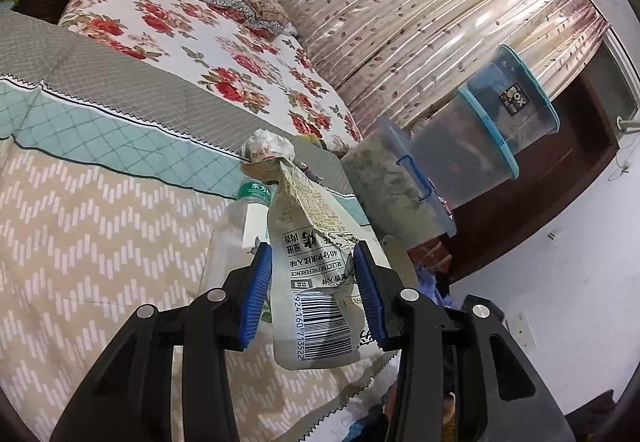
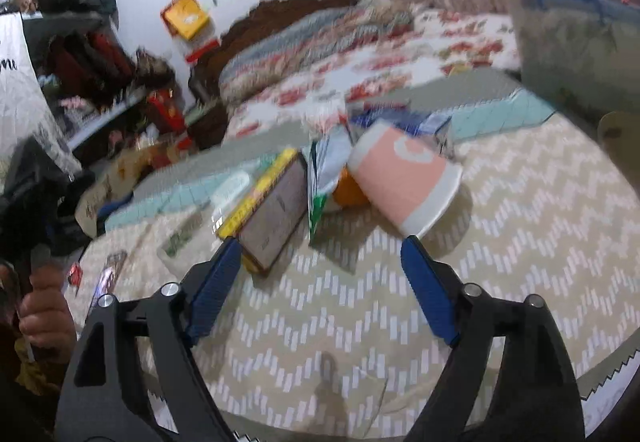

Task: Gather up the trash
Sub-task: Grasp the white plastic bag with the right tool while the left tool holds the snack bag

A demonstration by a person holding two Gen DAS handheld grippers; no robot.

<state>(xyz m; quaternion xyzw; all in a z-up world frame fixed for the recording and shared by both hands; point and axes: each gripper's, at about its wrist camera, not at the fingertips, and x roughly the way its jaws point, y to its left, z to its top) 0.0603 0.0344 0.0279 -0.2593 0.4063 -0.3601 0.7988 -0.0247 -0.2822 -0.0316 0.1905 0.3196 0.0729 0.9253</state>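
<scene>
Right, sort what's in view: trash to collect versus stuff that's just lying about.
Trash for the job:
- food pouch, clamped in the left gripper
- pink paper cup
- flat box
- green-white wrapper
- plastic bottle

Just lying about:
- floral bedding
- storage bins
- curtain

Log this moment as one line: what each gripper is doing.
left gripper: shut on food pouch | right gripper: open, empty, over bedspread | ahead: pink cup, on its side

Bottle (image 1: 250, 214) half hidden behind pouch (image 1: 316, 282), far litter (image 2: 384, 122) blurred
</scene>
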